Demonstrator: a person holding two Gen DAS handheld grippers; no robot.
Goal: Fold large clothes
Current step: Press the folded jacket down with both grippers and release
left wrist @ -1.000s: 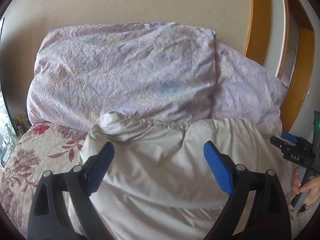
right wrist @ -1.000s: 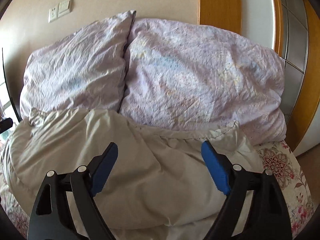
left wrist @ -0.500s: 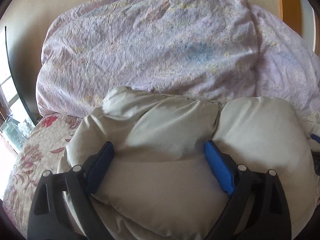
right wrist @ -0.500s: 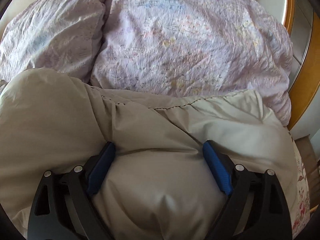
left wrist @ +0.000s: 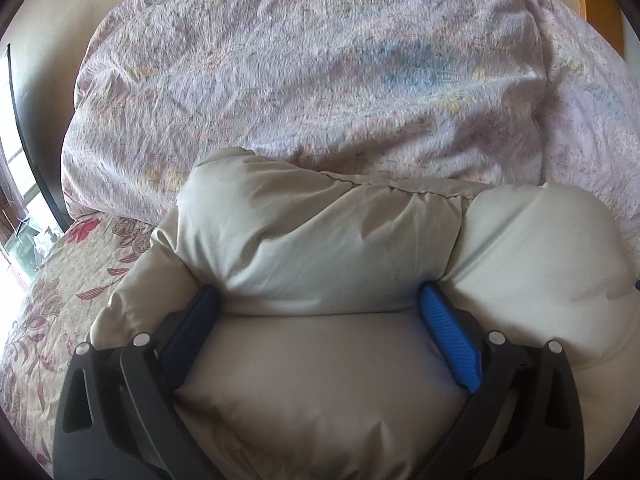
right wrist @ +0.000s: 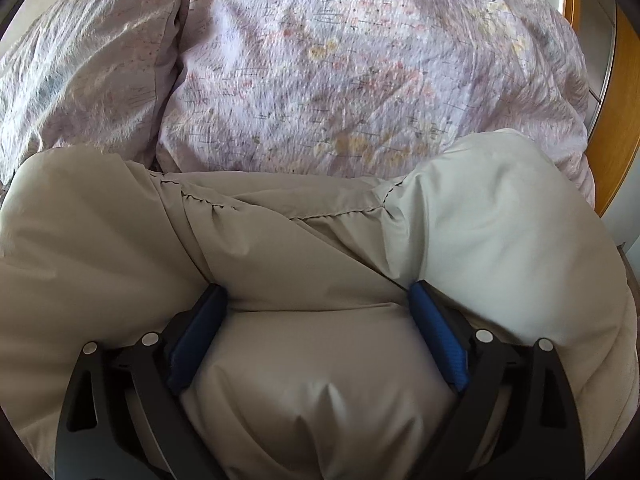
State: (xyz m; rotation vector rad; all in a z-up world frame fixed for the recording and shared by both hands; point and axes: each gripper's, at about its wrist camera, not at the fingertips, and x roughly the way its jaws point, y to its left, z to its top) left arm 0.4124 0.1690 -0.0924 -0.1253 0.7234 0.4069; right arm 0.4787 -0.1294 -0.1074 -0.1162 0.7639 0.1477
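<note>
A puffy beige padded jacket (left wrist: 320, 240) lies bunched on the bed in front of the pillows. My left gripper (left wrist: 320, 292) is pressed down into it near its left end. Its jaws stand wide and are still opening, and a bulge of the fabric swells up between the blue pads (left wrist: 448, 340). In the right wrist view the same jacket (right wrist: 300, 248) fills the lower half. My right gripper (right wrist: 316, 288) is sunk into it in the same way. Its jaws are wide and opening, with padded cloth between the pads (right wrist: 440, 344). A stitched seam runs across just beyond both grippers.
Two lilac flowered pillows (left wrist: 320, 80) (right wrist: 360, 80) lean against the wall right behind the jacket. A cream bedsheet with red flowers (left wrist: 60, 280) shows at the left. A window edge (left wrist: 16, 200) is at far left. A wooden frame (right wrist: 616, 120) stands at the right.
Both grippers have come down and forward from above the jacket into its padding, which now bulges between the jaws. The hand and gripper at the right edge of the left view are gone.
</note>
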